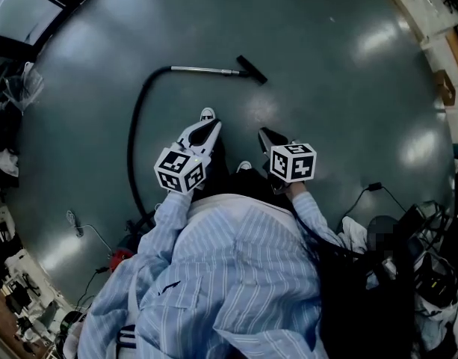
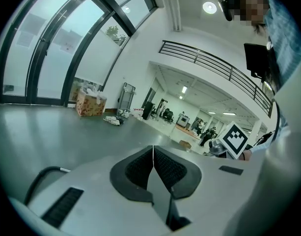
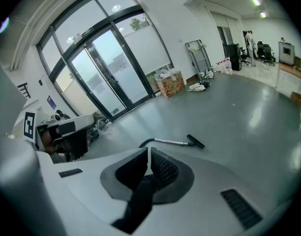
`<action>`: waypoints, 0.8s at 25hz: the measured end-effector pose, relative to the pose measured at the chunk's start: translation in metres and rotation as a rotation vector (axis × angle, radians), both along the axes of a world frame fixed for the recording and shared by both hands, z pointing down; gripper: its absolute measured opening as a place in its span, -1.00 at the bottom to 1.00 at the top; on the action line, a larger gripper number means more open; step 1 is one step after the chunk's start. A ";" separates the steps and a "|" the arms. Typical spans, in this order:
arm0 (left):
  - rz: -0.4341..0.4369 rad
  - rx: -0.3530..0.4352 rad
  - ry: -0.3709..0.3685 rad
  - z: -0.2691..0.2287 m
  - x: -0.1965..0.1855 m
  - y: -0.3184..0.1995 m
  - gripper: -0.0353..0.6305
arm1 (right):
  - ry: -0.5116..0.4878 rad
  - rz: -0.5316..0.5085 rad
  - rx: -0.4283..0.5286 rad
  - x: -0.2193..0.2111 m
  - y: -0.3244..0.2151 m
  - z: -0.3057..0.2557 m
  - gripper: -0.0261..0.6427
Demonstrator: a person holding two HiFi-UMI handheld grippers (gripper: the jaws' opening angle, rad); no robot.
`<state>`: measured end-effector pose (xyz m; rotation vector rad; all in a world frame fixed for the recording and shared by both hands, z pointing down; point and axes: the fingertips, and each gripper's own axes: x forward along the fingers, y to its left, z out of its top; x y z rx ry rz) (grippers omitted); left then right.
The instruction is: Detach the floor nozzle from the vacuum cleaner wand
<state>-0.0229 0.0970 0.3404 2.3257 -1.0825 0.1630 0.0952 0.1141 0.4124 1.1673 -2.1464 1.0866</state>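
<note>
Both the left claw (image 1: 206, 118) and right claw (image 1: 264, 133) are pressed shut and empty, and the nozzle (image 1: 252, 69), joined to its wand (image 1: 206, 70), lies well ahead of them, so this looks like the approach: next, reach it and open.

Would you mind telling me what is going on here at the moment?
A person stands holding a gripper in each hand. The left gripper and the right gripper are both shut and empty. The vacuum wand lies on the floor ahead with the floor nozzle attached, and its black hose curves back toward the person. Neither gripper has reached it yet.
</note>
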 end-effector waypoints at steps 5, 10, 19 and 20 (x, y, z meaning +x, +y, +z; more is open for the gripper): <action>0.049 -0.036 -0.003 0.010 -0.025 -0.066 -0.87 | 0.019 0.055 -0.031 -0.022 -0.059 0.010 -0.85; 0.118 -0.091 -0.003 0.024 -0.061 -0.133 -0.87 | 0.031 0.090 -0.081 -0.061 -0.113 0.020 -0.85; 0.301 -0.183 0.007 0.068 -0.095 -0.222 -0.87 | 0.061 0.165 -0.115 -0.097 -0.187 0.036 -0.85; 0.322 -0.185 0.002 0.072 -0.095 -0.230 -0.87 | 0.068 0.173 -0.120 -0.095 -0.192 0.038 -0.85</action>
